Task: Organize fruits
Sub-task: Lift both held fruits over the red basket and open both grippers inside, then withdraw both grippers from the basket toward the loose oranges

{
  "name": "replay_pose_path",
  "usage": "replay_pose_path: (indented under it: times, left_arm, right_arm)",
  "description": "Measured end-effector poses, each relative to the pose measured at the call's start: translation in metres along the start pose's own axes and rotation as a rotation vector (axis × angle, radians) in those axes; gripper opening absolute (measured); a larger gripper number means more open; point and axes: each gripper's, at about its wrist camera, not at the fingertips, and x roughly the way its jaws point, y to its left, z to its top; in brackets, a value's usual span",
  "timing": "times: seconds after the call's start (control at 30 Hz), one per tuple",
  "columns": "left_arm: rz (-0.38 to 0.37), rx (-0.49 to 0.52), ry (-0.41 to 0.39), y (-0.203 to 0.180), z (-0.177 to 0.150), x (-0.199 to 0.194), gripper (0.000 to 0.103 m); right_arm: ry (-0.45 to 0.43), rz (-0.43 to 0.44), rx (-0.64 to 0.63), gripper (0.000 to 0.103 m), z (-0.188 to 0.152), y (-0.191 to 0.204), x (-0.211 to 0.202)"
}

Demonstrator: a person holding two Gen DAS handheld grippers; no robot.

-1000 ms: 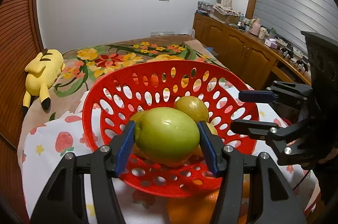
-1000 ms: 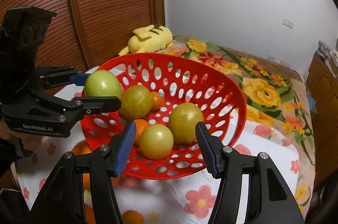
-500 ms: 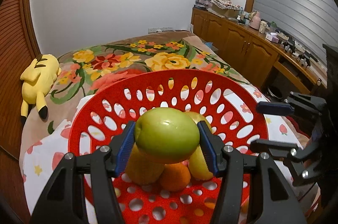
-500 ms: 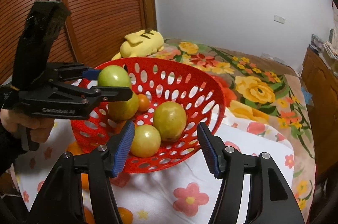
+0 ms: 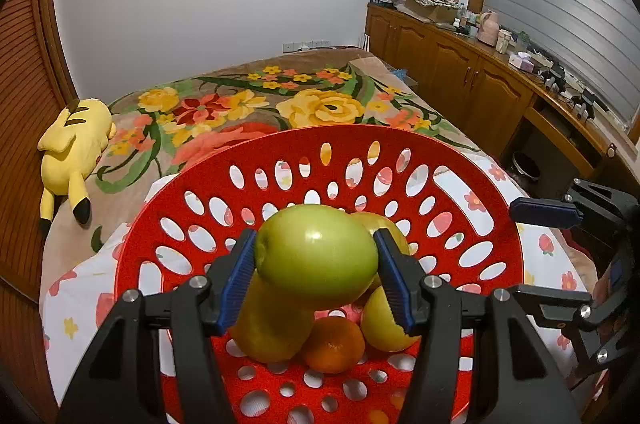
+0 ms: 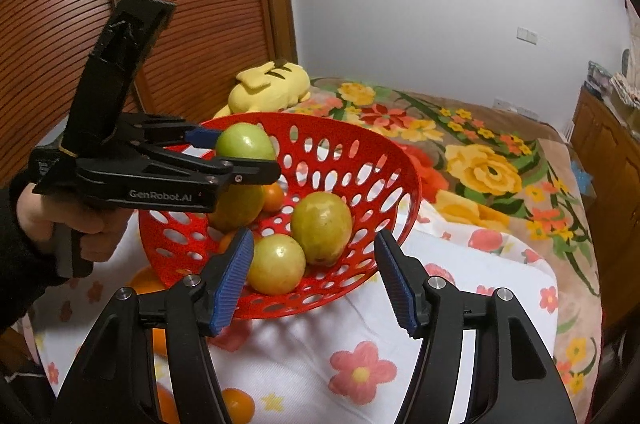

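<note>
My left gripper (image 5: pixel 316 274) is shut on a green apple (image 5: pixel 316 260) and holds it over the red perforated basket (image 5: pixel 400 151). The basket holds several yellow-green fruits (image 5: pixel 272 328) and a small orange (image 5: pixel 334 344). In the right wrist view the left gripper (image 6: pixel 232 153) holds the apple (image 6: pixel 245 141) above the basket's (image 6: pixel 384 163) near-left rim. My right gripper (image 6: pixel 316 280) is open and empty, just in front of the basket, apart from it. Fruits (image 6: pixel 322 228) lie inside.
The basket sits on a white flowered cloth (image 6: pixel 360 356) on a bed with a floral blanket (image 5: pixel 248 103). Loose oranges (image 6: pixel 238 404) lie on the cloth at the lower left. A yellow plush toy (image 5: pixel 76 147) lies by the wooden wall. Wooden cabinets (image 5: pixel 460 71) stand at the right.
My left gripper has carried the green apple forward and up over the basket's inside. My right gripper has drawn back a little from the basket and stays open.
</note>
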Motion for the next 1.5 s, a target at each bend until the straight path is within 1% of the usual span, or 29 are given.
replay_pose_path:
  times: [0.3,0.53,0.67,0.87,1.07,1.33,1.5]
  left_arm:
    - [-0.001,0.011,-0.051,-0.003,0.003,-0.020,0.060]
    - [-0.016,0.012,-0.077,-0.009,-0.010,-0.045,0.064]
    - [-0.015,0.021,-0.091,-0.013,-0.019,-0.061,0.065]
    - [-0.023,0.022,-0.114,-0.018,-0.035,-0.087,0.069]
    - [-0.029,0.023,-0.129,-0.022,-0.057,-0.107,0.070]
    - [-0.020,0.026,-0.127,-0.023,-0.088,-0.126,0.071]
    - [-0.020,0.011,-0.113,-0.020,-0.107,-0.128,0.071]
  right_arm:
    - [0.000,0.000,0.003,0.065,-0.004,0.002,-0.004]
    - [-0.012,-0.007,0.017,0.066,-0.008,0.008,-0.014]
    - [-0.028,-0.014,0.026,0.067,-0.010,0.014,-0.027]
    - [-0.061,-0.047,0.030,0.068,-0.016,0.028,-0.057]
    - [-0.076,-0.062,0.050,0.071,-0.033,0.045,-0.079]
    - [-0.049,-0.055,0.081,0.072,-0.064,0.073,-0.082]
    - [-0.038,-0.039,0.103,0.073,-0.080,0.088,-0.081]
